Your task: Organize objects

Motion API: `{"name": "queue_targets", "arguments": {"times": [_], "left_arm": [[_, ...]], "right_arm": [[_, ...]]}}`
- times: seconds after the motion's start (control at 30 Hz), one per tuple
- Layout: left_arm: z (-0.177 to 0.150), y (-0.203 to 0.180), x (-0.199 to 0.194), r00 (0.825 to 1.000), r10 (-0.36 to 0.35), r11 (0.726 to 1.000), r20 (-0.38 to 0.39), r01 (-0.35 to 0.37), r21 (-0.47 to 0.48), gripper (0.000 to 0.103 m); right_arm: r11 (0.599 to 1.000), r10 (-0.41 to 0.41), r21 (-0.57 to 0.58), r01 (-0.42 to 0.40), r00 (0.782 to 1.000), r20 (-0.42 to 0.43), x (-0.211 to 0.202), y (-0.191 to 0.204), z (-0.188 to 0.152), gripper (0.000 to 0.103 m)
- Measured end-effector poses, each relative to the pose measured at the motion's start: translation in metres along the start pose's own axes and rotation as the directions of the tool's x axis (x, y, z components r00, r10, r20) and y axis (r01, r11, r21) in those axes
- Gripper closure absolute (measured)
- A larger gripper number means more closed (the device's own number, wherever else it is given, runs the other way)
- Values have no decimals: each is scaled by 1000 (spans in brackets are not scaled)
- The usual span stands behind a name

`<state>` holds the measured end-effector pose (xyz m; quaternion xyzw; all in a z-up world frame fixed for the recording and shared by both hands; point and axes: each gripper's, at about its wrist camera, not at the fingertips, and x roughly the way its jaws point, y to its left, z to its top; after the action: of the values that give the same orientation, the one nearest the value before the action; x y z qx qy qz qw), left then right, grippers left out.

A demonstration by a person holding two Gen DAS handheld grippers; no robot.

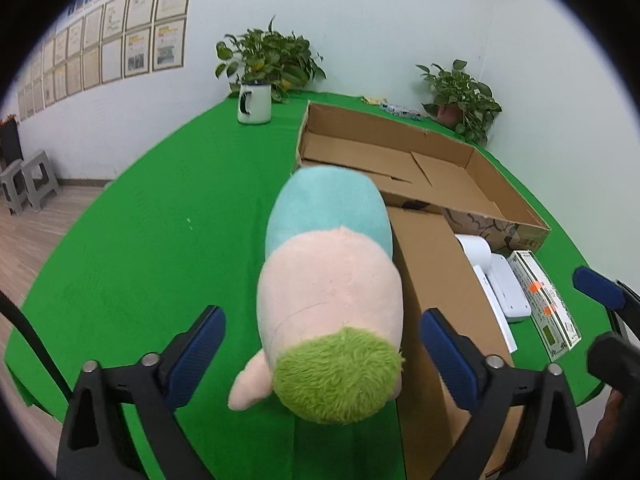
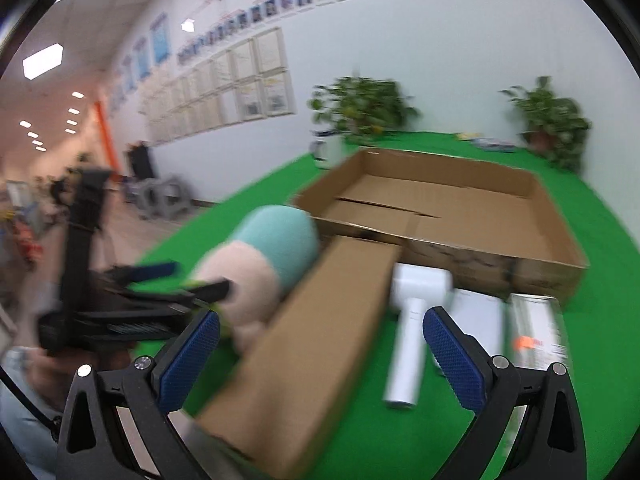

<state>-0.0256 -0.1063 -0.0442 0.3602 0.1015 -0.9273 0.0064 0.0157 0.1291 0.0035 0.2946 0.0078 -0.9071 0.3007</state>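
A plush toy [image 1: 332,280] with green hair, a pink face and a teal body lies on the green table [image 1: 160,240]. My left gripper [image 1: 324,356] is open and straddles the toy's head, with its pads clear of the plush on both sides. A long cardboard box [image 1: 436,280] lies just right of the toy. In the right wrist view my right gripper [image 2: 320,360] is open above the near end of that long box [image 2: 320,320], and green cloth shows beside its right pad. The plush toy [image 2: 256,264] and the left gripper [image 2: 120,300] show at the left there.
A wide, shallow open cardboard tray [image 1: 360,152] stands behind. A white handled device [image 2: 412,320], a flat white box [image 1: 508,288] and a printed box [image 1: 548,304] lie right of the long box. A mug [image 1: 254,102] and two potted plants [image 1: 268,60] stand at the back.
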Motion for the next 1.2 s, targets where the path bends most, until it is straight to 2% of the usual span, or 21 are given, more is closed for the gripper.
{"name": "queue_targets", "arguments": {"times": [0.03,0.1,0.17,0.27,0.47,0.6,0.67,0.73,0.77,0.87,0.93,1.07,1.2], "left_arm": [[-2,2,4,1000,-12,1000,-17,12,-8,14],[-6,7,11,998,-37,999,-43,36,-25,17],[-11,9,18,995,-74,997,-73,72,-37,23],[-17,9,20,995,-72,997,-67,70,-29,26],[-21,10,16,996,-73,997,-51,73,1,34],[-27,12,11,996,-79,997,-50,79,-3,36],[-31,12,6,996,-78,997,-47,78,-5,36],[-36,12,1,996,-73,997,-45,73,-2,36],[-39,11,-2,996,-71,997,-45,71,-2,36],[-47,11,-10,997,-66,998,-50,66,-8,37],[-53,12,-15,997,-61,998,-55,61,-8,37],[-61,17,-26,996,-67,997,-57,66,-32,38],[-68,11,-34,998,-48,999,-51,48,-10,39]], "right_arm": [[998,61,5,-61,998,-7,4,0,3,1],[998,70,5,-70,997,-34,17,0,5,1],[999,39,3,-38,996,-77,34,-3,5,1],[1000,-24,-22,21,994,-104,51,-14,10,1],[982,-151,-134,136,983,-105,84,-37,25,1],[950,-236,-230,212,969,-78,105,-39,42,1],[967,-173,-205,154,982,-81,115,-35,55,1],[992,-28,-122,16,994,-104,120,-28,68,1],[995,17,-94,-28,993,-116,121,-25,71,1],[991,130,-8,-134,974,-185,143,-11,78,1],[981,193,30,-192,949,-250,163,0,77,1],[968,250,114,-224,909,-335,196,17,82,1],[976,219,94,-198,893,-393,210,41,87,1]]}}
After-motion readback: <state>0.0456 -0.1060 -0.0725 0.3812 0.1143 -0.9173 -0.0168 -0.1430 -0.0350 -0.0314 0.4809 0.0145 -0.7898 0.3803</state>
